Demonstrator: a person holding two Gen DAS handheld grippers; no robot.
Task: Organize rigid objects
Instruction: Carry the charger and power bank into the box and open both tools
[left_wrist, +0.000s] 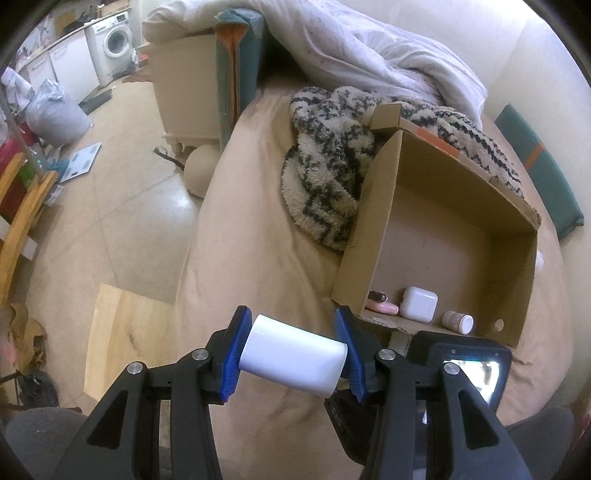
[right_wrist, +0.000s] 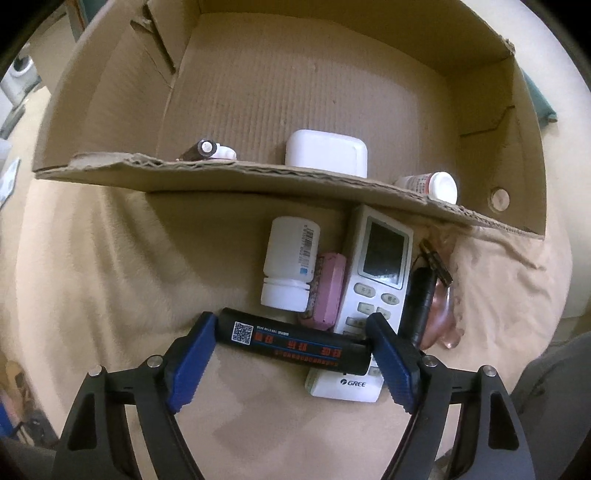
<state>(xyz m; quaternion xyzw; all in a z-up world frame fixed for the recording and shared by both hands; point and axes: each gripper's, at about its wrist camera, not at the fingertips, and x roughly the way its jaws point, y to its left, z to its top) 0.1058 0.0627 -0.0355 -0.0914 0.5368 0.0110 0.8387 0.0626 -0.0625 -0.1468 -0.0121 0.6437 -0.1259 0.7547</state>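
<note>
My left gripper (left_wrist: 291, 354) is shut on a white rounded case (left_wrist: 295, 360), held above the beige bed, left of the open cardboard box (left_wrist: 380, 206). My right gripper (right_wrist: 291, 345) is shut on a black bar with a QR code and red print (right_wrist: 295, 341), just in front of the box's low front wall (right_wrist: 258, 179). Inside the box lie a white case (right_wrist: 327, 151), a small white-capped bottle (right_wrist: 432, 184), and a dark tube (right_wrist: 201, 149). In front of the box lie a white pill bottle (right_wrist: 290, 262), a pink case (right_wrist: 327, 291), a Gree remote (right_wrist: 373, 288) and a black razor (right_wrist: 421, 295).
A zigzag fleece blanket (left_wrist: 325, 162) and a white duvet (left_wrist: 369, 48) lie behind the box. The bed's left edge drops to a tiled floor (left_wrist: 122, 206) with a wooden board (left_wrist: 122, 332), a scale and a nightstand (left_wrist: 184, 92). The right gripper's black body (left_wrist: 465, 369) sits beside my left one.
</note>
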